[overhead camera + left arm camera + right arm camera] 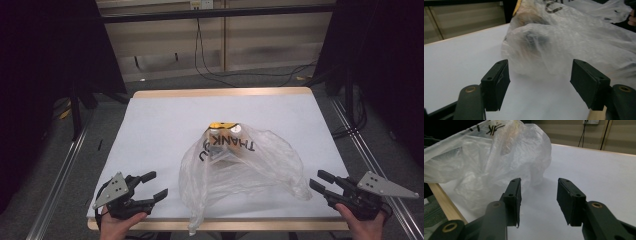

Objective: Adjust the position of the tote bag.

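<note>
- Here, the left gripper (159,185) is resting at the near left corner of the table (160,115), with a hand (120,226) holding it from below; its jaws are standing wide apart with nothing between them, and they are pointing right, toward the middle of the table.
- In the left gripper view, the spread jaws are framing a rounded bulge of the plastic bag (564,42) just ahead, near but not touching.
- The right gripper (318,181) is sitting at the near right corner, also gaping and holding nothing, jaws aimed left; in the right gripper view the bag's crumpled edge (499,160) is lying just beyond the left-hand jaw.
- Between the two, the translucent bag (245,170) is sprawling across the centre and near half of the table, with one twisted tail reaching the near edge and hanging over it.
- Inside it, at the far end, a yellow-topped item (223,131) is showing through the film, under black lettering (part of it reading "THANK").
- The bag's long axis is running roughly from that far end toward the near edge, so each gripper is facing one of its sides.
- The right gripper is looking slightly nearer the film, whose right lobe is spreading almost to its jaw tips, so I would judge it better placed for a first pinch.
</note>
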